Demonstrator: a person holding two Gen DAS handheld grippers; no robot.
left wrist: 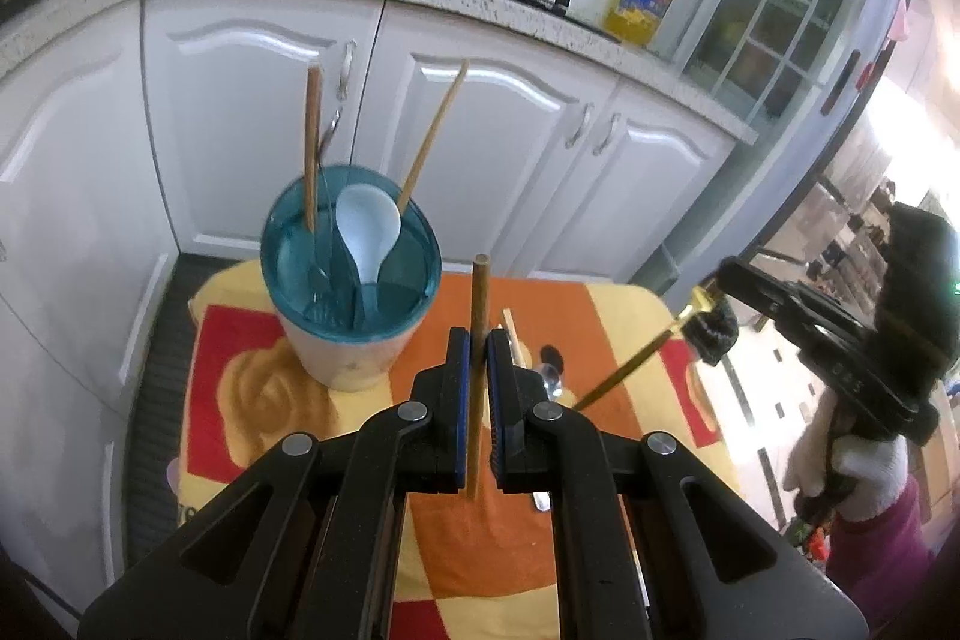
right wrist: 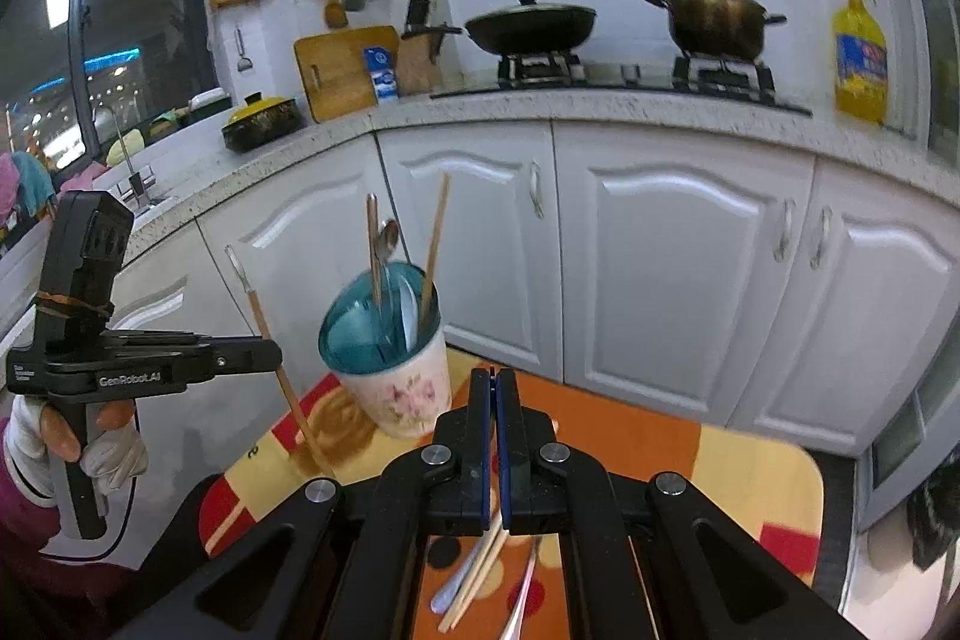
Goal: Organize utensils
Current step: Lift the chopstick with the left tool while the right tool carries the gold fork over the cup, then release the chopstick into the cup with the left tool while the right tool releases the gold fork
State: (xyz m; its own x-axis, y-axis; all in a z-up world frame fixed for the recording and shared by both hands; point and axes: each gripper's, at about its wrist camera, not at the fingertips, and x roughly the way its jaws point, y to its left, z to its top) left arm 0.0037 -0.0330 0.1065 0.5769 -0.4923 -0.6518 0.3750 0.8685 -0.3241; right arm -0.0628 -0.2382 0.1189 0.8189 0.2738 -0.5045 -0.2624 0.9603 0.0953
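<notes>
Inside, the holder (left wrist: 351,280) keeps chopsticks (left wrist: 311,148) and a white spoon (left wrist: 366,232).

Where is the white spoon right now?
In the left wrist view, the white spoon stands bowl-up inside the utensil cup, between two wooden chopsticks, left of the left tool and its chopstick.

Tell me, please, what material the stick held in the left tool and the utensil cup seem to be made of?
The stick in the left tool looks like wood or bamboo: matte brown with a blunt, square-cut end. The utensil cup looks like glazed ceramic: glossy cream wall with a printed pink flower. Its teal insert seems to be translucent plastic, since the utensils show through it.
</notes>
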